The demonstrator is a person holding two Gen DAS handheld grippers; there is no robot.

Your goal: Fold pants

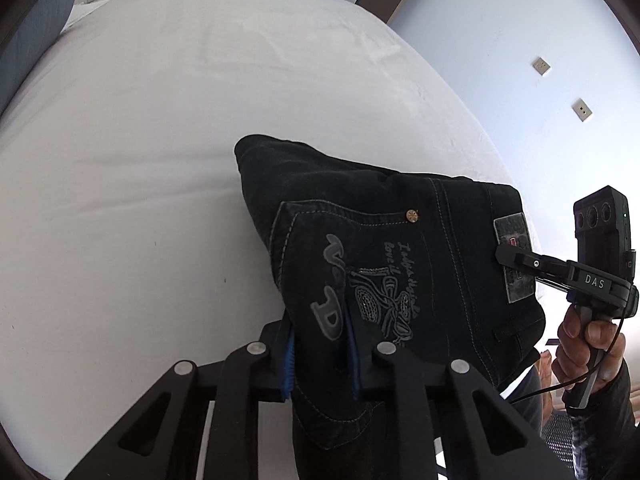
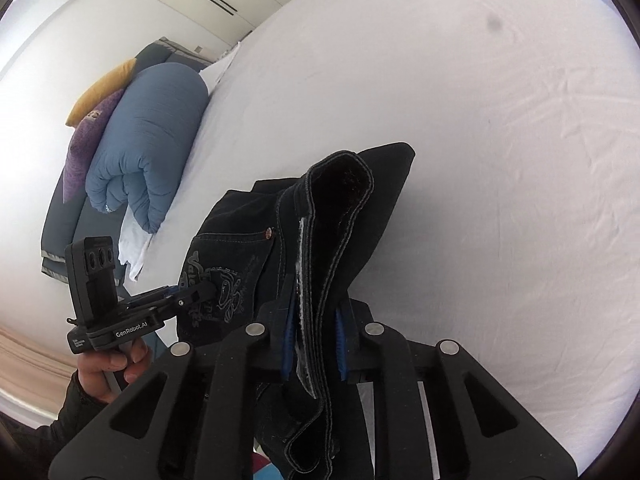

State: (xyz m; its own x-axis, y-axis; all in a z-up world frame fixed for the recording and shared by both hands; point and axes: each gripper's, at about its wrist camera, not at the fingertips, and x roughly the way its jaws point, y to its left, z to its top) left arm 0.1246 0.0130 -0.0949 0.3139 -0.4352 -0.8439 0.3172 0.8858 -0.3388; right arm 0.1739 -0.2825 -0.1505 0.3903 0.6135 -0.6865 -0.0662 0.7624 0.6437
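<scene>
Above the white bed [image 1: 132,168], a folded pair of black pants [image 1: 384,264] hangs lifted between the two grippers. Its far corner sits close to the sheet, though whether it touches cannot be told. The left gripper [image 1: 320,356] has its blue-padded fingers [image 1: 289,364] pinching the denim at the embroidered back pocket [image 1: 360,280], beside a copper rivet [image 1: 412,215]. The right gripper [image 2: 314,344] has its fingers [image 2: 341,340] pinching the thick waistband [image 2: 332,240] edge, several stacked layers of cloth standing upright between the pads. In the left wrist view, the right gripper's tip [image 1: 516,259] rests against the leather waist patch [image 1: 516,256], with the person's hand [image 1: 588,344] on the handle below. At the head of the bed lie a rolled blue duvet [image 2: 148,140], a purple cushion [image 2: 86,144] and a yellow cushion [image 2: 106,88].
</scene>
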